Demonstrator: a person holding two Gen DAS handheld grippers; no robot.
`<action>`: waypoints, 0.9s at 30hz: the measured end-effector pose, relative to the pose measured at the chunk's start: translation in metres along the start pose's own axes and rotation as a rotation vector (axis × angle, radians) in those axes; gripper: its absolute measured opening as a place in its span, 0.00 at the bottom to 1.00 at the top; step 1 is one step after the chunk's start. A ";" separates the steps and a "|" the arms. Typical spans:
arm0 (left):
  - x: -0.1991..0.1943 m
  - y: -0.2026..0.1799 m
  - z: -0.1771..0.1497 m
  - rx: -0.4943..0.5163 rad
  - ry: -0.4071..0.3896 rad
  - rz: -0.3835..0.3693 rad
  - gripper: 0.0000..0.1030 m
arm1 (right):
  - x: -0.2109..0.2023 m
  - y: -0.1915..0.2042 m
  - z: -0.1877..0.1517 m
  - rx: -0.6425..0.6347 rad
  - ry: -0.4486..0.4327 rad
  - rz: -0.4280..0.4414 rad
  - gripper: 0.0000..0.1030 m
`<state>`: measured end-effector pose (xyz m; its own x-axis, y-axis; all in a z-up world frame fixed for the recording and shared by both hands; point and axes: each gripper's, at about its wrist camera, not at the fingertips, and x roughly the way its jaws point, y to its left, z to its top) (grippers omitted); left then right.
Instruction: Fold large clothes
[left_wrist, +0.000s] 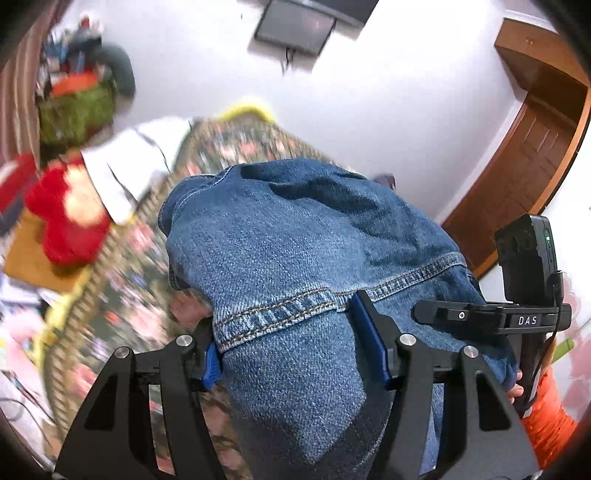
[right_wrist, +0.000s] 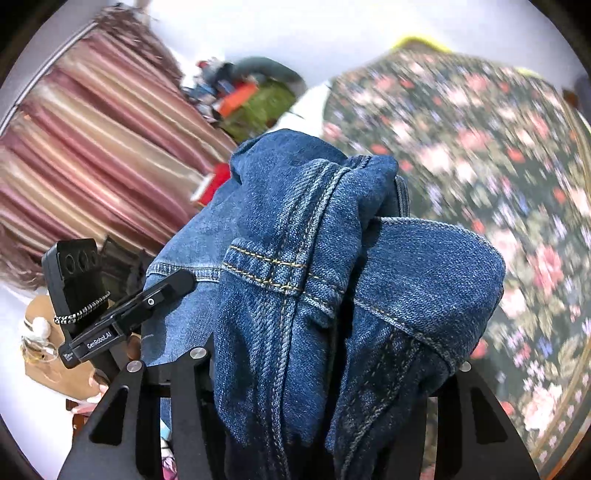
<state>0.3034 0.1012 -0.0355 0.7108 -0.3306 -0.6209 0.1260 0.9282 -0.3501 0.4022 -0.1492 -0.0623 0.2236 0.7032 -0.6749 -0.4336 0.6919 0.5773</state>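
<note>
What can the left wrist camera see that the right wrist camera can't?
Only the left wrist view shows the dark screen on the wall, the wooden door, a red plush toy and an orange sleeve.

Only the right wrist view shows the striped curtain.

Both show the blue jeans and the flowery bedspread. The left gripper is shut on the jeans; the right gripper looks shut on them too, though denim hides its pads.

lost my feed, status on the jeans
Left hand-held gripper shut on jeans. Right hand-held gripper shut on jeans too. Jeans bunched above floral bedspread. Nothing blocking.
</note>
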 end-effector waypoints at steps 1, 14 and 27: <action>-0.005 0.002 0.004 0.006 -0.015 0.012 0.60 | -0.001 0.009 0.004 -0.011 -0.014 0.012 0.50; 0.048 0.110 -0.056 -0.117 0.118 0.130 0.60 | 0.129 0.015 -0.005 -0.023 0.152 0.042 0.50; 0.093 0.128 -0.137 -0.067 0.249 0.257 0.71 | 0.218 -0.036 -0.049 -0.134 0.345 -0.155 0.60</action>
<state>0.2909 0.1656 -0.2343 0.5223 -0.1274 -0.8432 -0.0864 0.9758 -0.2010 0.4239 -0.0290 -0.2530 -0.0008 0.4804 -0.8771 -0.5326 0.7421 0.4069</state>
